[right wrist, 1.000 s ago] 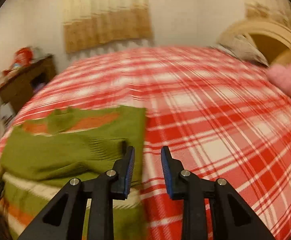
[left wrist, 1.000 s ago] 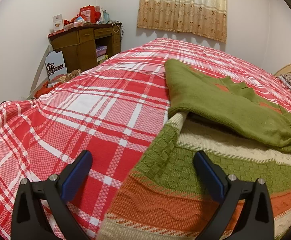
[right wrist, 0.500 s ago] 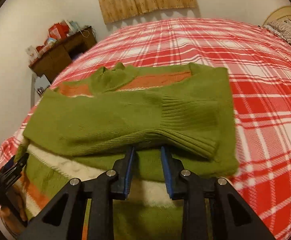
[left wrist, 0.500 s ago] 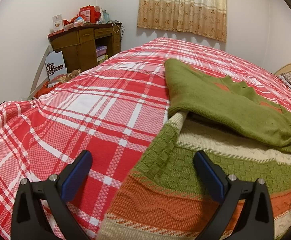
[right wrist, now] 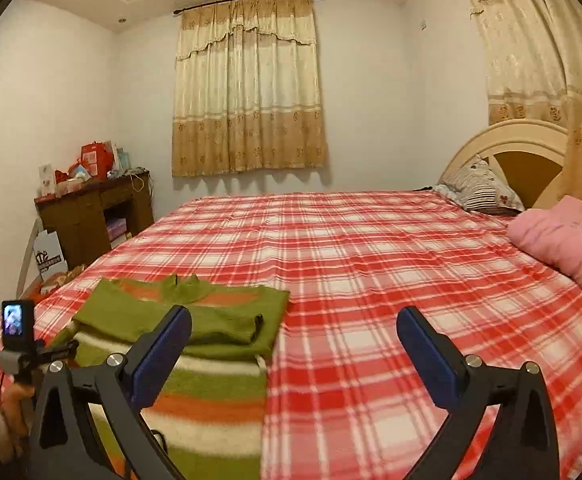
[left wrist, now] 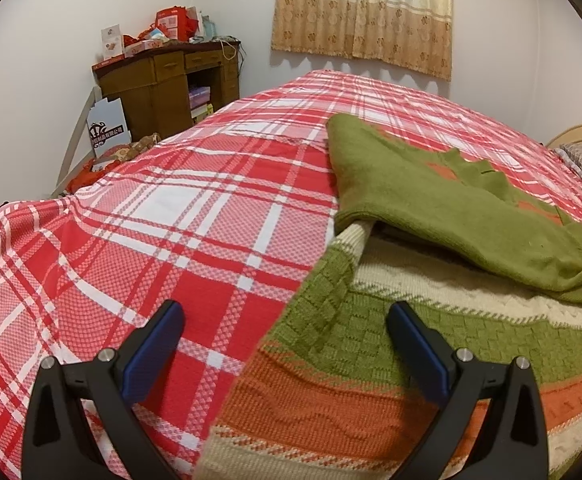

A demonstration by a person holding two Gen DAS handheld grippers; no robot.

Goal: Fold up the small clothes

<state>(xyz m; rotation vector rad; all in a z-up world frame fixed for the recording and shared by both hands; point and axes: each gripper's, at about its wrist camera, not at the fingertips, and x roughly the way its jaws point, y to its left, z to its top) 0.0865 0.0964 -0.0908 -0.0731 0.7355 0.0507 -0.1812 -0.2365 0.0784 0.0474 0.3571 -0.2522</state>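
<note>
On the plaid bed [right wrist: 371, 280], the striped knit sweater [left wrist: 371, 360] lies beneath the spread left claw [left wrist: 285, 332]; the right claw [right wrist: 294, 332], opening and empty, hovers right of it.

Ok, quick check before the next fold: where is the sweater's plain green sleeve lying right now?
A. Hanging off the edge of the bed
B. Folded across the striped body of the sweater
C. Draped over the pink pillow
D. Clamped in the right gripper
B: the green sleeve lies folded across the sweater, its ribbed cuff resting on the cream stripe, while the right gripper stands wide with nothing between its fingers.
</note>
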